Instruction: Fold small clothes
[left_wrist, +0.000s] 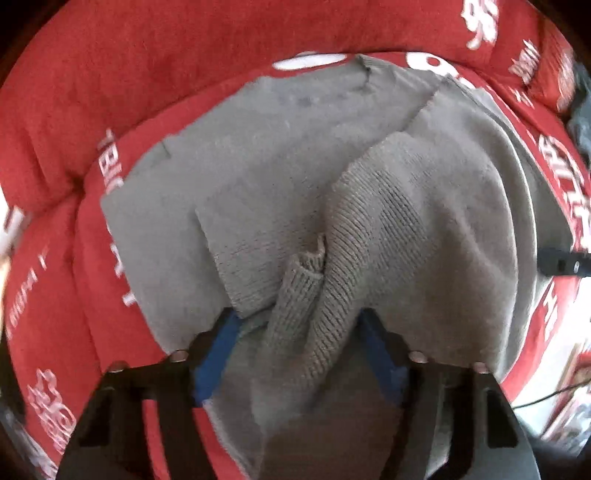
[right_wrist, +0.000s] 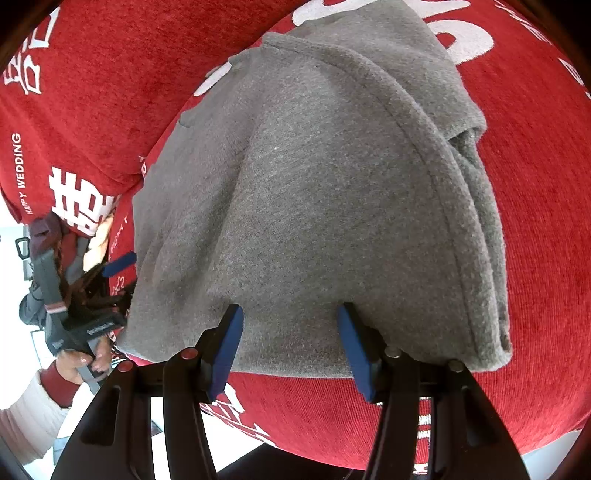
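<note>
A grey knit sweater (left_wrist: 280, 147) lies spread on a red cover with white lettering. In the left wrist view my left gripper (left_wrist: 297, 321) points straight down over it. A ribbed sleeve and its cuff (left_wrist: 301, 280) bunch up between the blue pads (left_wrist: 218, 354), and the jaws still stand wide. In the right wrist view the sweater (right_wrist: 332, 166) has one side folded over along a seam. My right gripper (right_wrist: 291, 310) is open, with both tips resting on the fabric near the lower hem and nothing between them. The left gripper (right_wrist: 110, 266) shows at the sweater's left edge.
The red cover (right_wrist: 535, 221) is soft and cushion-like, with a raised red roll (left_wrist: 147, 55) behind the sweater. A hand in a red cuff and white sleeve (right_wrist: 74, 369) holds the left gripper. A dark cloth (left_wrist: 581, 122) shows at the far right edge.
</note>
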